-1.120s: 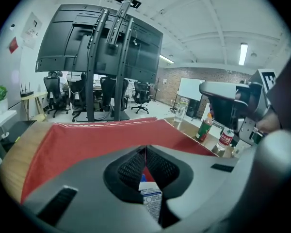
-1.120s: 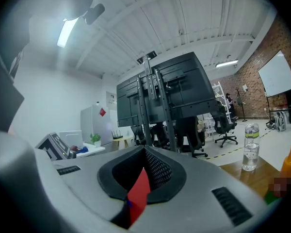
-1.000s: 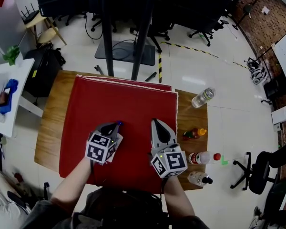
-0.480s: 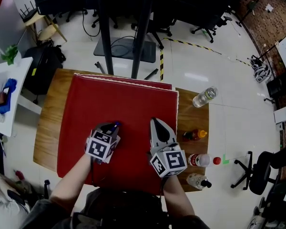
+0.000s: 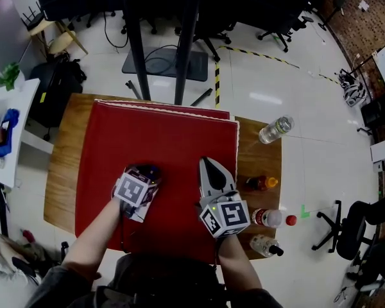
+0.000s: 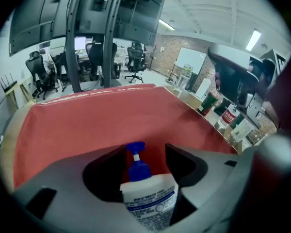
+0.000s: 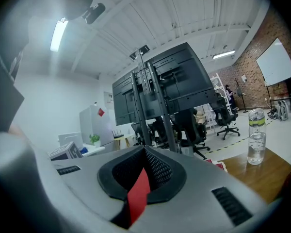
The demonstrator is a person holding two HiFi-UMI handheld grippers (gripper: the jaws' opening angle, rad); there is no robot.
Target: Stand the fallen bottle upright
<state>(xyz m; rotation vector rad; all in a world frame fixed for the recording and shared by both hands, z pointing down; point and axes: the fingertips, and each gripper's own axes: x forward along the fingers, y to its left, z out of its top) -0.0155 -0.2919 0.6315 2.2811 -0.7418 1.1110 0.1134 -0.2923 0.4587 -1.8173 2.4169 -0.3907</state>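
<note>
A white bottle with a blue pump cap [image 6: 146,198] lies along my left gripper's [image 6: 144,150] jaws, cap pointing away from me over the red cloth [image 6: 87,125]. Those jaws are opening, and dark gaps show on both sides of the bottle. From the head view the blue cap [image 5: 152,171] peeks out past the left gripper [image 5: 146,172], which tilts down at the cloth [image 5: 160,133]. My right gripper [image 5: 206,163] hovers level over the cloth to the right, shut and empty, and its jaws [image 7: 145,152] meet at the tip.
The cloth covers most of a wooden table [image 5: 59,165]. On the bare strip at the right are a clear water bottle [image 5: 273,130], a sauce bottle [image 5: 258,183], a red-labelled bottle [image 5: 267,217] and a dark-capped bottle [image 5: 262,244]. Black stand legs [image 5: 163,63] rise behind the table.
The left gripper has sunk toward the cloth and tipped further down, and its jaws have spread apart around the bottle. The right gripper has drifted slightly.
</note>
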